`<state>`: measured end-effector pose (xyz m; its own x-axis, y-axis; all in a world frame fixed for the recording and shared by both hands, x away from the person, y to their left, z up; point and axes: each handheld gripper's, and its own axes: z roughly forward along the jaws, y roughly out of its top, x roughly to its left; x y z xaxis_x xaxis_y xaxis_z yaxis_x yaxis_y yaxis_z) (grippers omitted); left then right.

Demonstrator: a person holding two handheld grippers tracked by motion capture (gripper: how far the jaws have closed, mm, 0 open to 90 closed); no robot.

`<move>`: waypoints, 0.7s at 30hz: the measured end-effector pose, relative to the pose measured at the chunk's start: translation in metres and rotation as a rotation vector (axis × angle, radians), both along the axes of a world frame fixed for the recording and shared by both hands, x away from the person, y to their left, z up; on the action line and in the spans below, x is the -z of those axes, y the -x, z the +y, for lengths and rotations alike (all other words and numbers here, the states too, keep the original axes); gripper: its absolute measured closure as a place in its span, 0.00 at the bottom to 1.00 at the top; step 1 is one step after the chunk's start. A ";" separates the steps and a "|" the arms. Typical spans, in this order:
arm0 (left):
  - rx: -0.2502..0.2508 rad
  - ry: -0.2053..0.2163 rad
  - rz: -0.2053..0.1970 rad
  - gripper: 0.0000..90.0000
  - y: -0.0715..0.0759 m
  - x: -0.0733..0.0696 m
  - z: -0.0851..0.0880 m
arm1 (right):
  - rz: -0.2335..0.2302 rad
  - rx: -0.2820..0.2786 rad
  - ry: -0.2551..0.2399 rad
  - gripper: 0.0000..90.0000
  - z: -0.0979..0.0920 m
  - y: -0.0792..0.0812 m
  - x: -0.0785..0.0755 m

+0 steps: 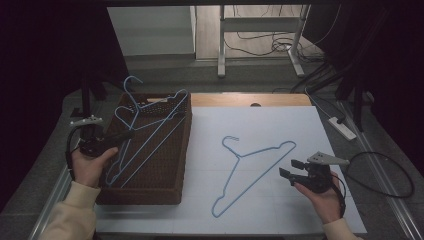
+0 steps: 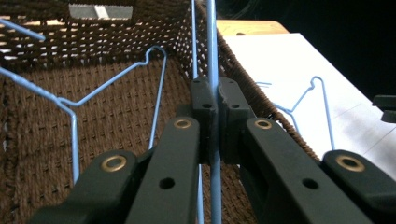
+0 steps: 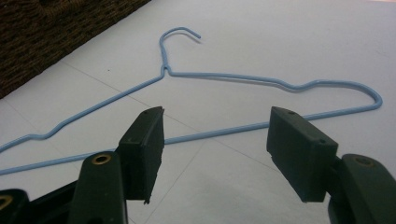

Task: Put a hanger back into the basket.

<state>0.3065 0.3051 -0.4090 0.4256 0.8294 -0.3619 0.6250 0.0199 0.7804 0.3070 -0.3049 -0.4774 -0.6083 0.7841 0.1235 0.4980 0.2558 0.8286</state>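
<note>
A: The left gripper (image 1: 117,138) is clamped on a blue wire hanger (image 2: 213,56) in the woven basket (image 1: 182,150) at the worktop's left edge. Lift it straight so it doesn't snag its neighbours.

B: And the right gripper (image 3: 215,154)?

A: Jaws apart, empty, by the thin blue hanger on the sheet (image 3: 261,80), mid-worktop.

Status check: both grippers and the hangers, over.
Left gripper shut on hanger wire in basket. Right gripper open, empty. Another hanger flat on white sheet.
</note>
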 end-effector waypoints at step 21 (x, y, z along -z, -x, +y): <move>0.018 -0.166 0.136 0.96 -0.021 0.024 -0.012 | 0.004 -0.005 0.007 0.41 0.001 0.000 0.001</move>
<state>0.3276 0.2933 -0.4335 0.3978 0.8749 -0.2763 0.7236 -0.1140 0.6808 0.3072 -0.3039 -0.4784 -0.6118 0.7818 0.1204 0.5003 0.2646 0.8244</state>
